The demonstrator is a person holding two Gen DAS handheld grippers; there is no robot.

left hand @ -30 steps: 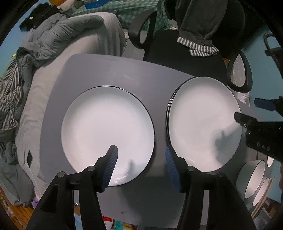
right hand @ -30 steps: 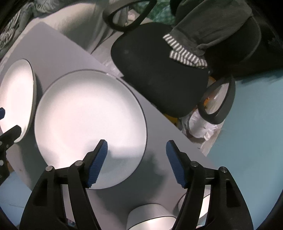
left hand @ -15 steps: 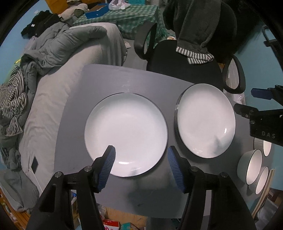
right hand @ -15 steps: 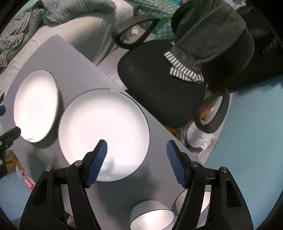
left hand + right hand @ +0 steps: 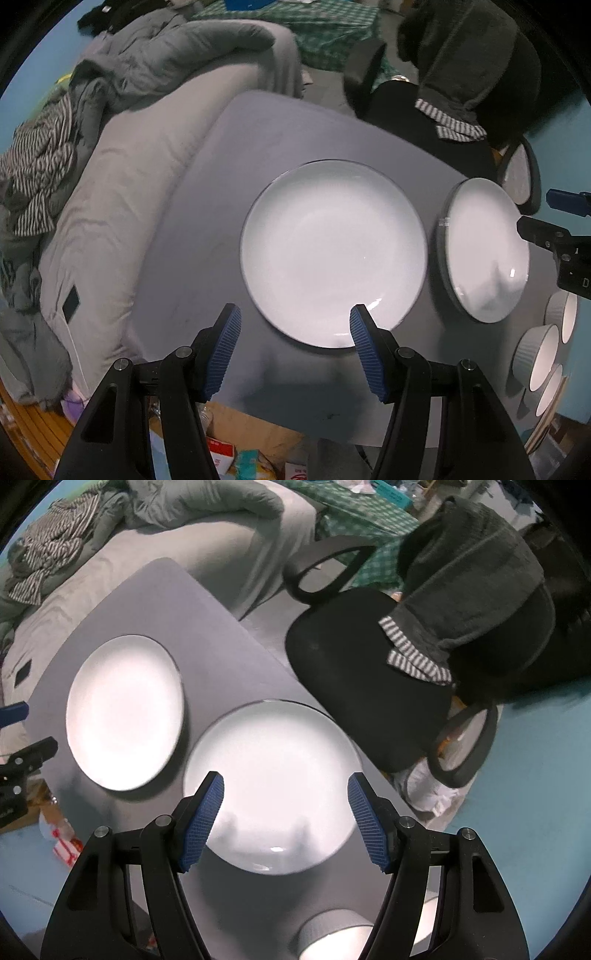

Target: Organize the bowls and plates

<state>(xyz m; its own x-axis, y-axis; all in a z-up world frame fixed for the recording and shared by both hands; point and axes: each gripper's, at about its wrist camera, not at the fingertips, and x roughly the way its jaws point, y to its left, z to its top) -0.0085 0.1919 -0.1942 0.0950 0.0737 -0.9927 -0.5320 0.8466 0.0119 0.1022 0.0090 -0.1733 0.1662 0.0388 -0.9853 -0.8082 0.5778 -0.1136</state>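
Note:
Two white dark-rimmed plates lie side by side on a grey table (image 5: 207, 221). In the left wrist view the left plate (image 5: 332, 251) is in the middle and the right plate (image 5: 484, 251) is at the right. In the right wrist view they are the left plate (image 5: 123, 710) and the right plate (image 5: 273, 786). Several white bowls (image 5: 539, 354) sit at the table's right edge; one bowl (image 5: 332, 938) shows low in the right wrist view. My left gripper (image 5: 293, 349) is open and empty above the table's near edge. My right gripper (image 5: 284, 819) is open and empty above the right plate.
A grey-covered bed with heaped clothes (image 5: 110, 110) lies left of the table. A black office chair (image 5: 369, 672) draped with a grey garment stands behind the table. Boxes and packets (image 5: 229, 458) lie on the floor under the near edge.
Both grippers have risen and pulled back from the plates, so more of the table shows. The left gripper has shifted left. Both stay open; the plates have not moved.

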